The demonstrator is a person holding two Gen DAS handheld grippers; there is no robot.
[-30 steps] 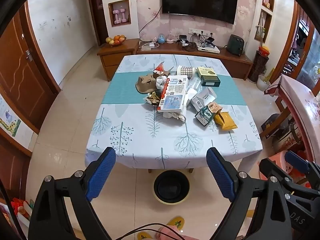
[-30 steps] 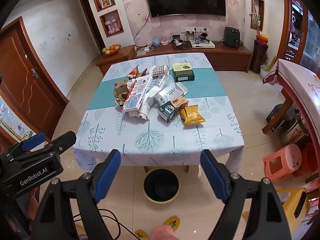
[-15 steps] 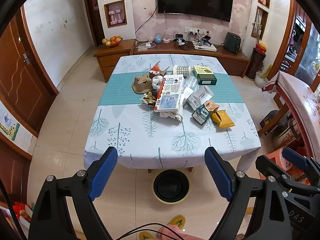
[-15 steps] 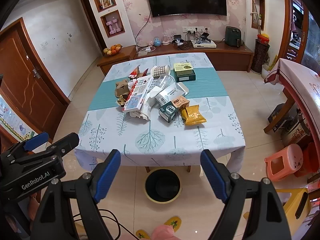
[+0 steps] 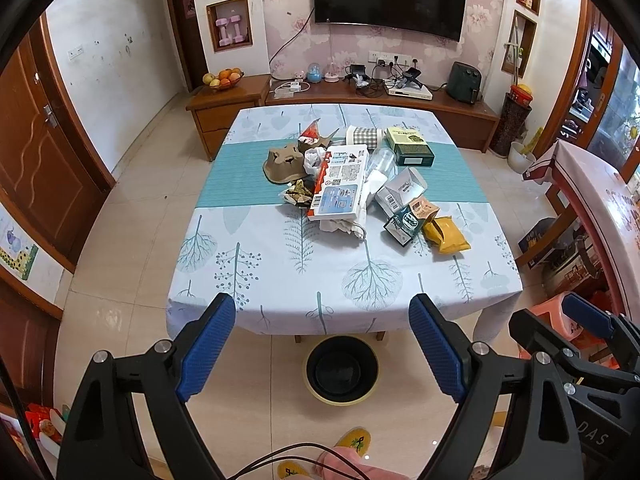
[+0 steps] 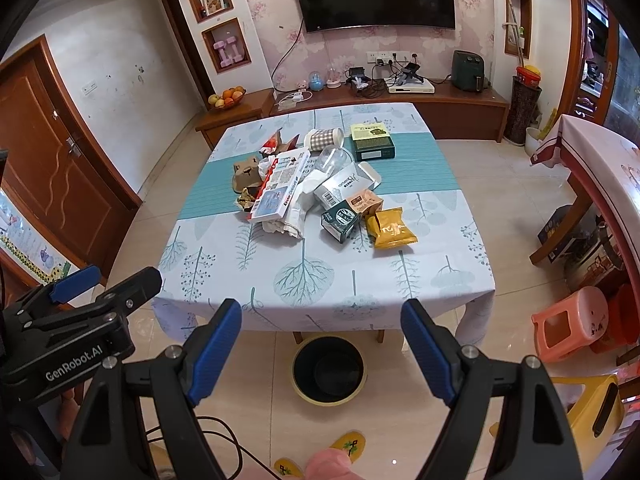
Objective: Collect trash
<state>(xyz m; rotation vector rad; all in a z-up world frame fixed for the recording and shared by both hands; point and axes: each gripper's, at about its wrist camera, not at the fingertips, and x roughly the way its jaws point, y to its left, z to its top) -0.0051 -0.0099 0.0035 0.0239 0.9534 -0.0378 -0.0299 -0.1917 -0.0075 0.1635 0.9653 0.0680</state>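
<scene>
A heap of trash lies mid-table: a long white and red box point(image 5: 340, 186) point(image 6: 280, 186), a yellow snack bag point(image 5: 446, 235) point(image 6: 391, 228), a dark green carton point(image 5: 403, 225) point(image 6: 340, 220), a white open box point(image 5: 400, 192), a brown paper piece point(image 5: 282, 164), a checked paper cup point(image 6: 324, 138) and a green box point(image 6: 372, 142). A black bin point(image 5: 342, 368) point(image 6: 329, 368) with a yellow rim stands on the floor at the table's near edge. My left gripper point(image 5: 322, 322) and right gripper point(image 6: 321, 320) hang open and empty in front of the table, well short of the trash.
The table point(image 5: 280, 280) wears a tree-print cloth with a teal runner. A pink stool point(image 6: 570, 322) and a yellow stool point(image 6: 596, 400) stand right. A second table point(image 6: 608, 168) is at the right edge. A sideboard point(image 5: 380, 98) runs along the far wall. A slippered foot point(image 6: 346, 446) shows below.
Both views have shifted only slightly; the table sits a little lower in the left wrist view than a second ago. Both grippers stay open and empty.
</scene>
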